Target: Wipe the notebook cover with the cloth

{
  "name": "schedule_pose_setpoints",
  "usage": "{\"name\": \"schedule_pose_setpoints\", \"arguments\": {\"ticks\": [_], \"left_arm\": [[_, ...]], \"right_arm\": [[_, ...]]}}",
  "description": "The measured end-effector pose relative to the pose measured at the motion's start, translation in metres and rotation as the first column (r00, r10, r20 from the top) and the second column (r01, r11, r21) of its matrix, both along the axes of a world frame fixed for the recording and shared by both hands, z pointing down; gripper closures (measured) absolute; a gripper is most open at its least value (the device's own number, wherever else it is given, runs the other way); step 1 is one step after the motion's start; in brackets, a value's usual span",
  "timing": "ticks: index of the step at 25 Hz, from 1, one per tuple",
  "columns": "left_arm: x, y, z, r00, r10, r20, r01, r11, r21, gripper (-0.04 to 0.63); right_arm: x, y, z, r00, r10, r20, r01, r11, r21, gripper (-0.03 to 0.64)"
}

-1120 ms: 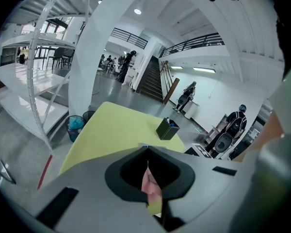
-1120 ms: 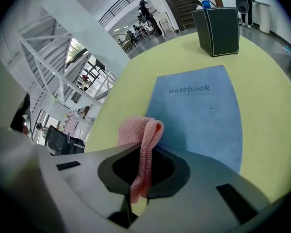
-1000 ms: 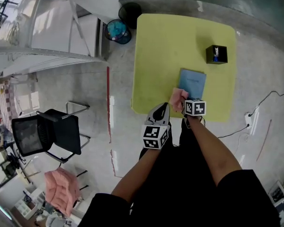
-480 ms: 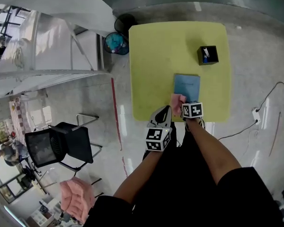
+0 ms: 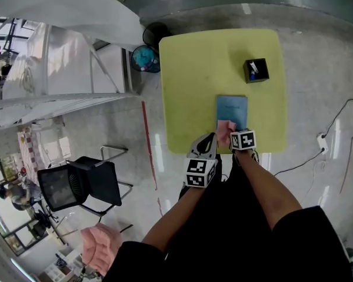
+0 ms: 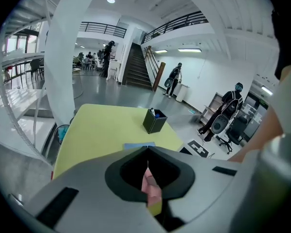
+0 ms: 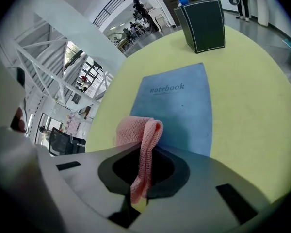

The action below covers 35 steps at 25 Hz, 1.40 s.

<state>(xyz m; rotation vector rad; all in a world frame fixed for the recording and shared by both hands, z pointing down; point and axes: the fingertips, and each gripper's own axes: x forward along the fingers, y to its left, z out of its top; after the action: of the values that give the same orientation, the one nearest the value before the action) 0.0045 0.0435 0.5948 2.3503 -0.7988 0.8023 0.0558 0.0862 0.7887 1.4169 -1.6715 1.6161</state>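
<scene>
My right gripper (image 5: 229, 134) is dragging the cloth (image 5: 225, 127) to the right. A second ago it's mostly off the notebook (image 5: 233, 106)'s near-left corner, now it's further over the cover. Left gripper (image 5: 209, 138) drifts right with it.

Pink cloth (image 7: 141, 139), blue notebook (image 7: 180, 106)

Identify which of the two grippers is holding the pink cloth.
The right gripper: its jaws are shut on the pink cloth at the blue notebook's near edge. The left gripper's jaws are closed on nothing.
</scene>
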Motion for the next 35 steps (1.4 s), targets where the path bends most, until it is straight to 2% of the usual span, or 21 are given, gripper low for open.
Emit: {"name": "schedule_pose_setpoints", "arguments": {"ticks": [13,24,31,35], "left_arm": [[0.015,0.008,-0.003,0.998,0.062,0.019,-0.062,0.998,0.005,0.578],[0.033,0.013,-0.004,0.995,0.104,0.0,-0.104,0.995,0.003,0.578],[0.053,0.008,-0.012,0.992,0.12,-0.037,-0.118,0.992,0.048,0.578],[0.057,0.013,-0.015,0.991,0.128,-0.04,-0.126,0.991,0.053,0.578]], "right_arm": [[0.016,0.01,-0.001,1.0,0.019,-0.014,-0.02,0.999,-0.027,0.578],[0.033,0.022,-0.001,0.999,0.048,-0.022,-0.049,0.998,-0.03,0.578],[0.048,0.027,-0.001,0.997,0.076,-0.025,-0.077,0.997,-0.029,0.578],[0.054,0.034,-0.001,0.999,0.037,-0.036,-0.038,0.999,-0.02,0.578]]}}
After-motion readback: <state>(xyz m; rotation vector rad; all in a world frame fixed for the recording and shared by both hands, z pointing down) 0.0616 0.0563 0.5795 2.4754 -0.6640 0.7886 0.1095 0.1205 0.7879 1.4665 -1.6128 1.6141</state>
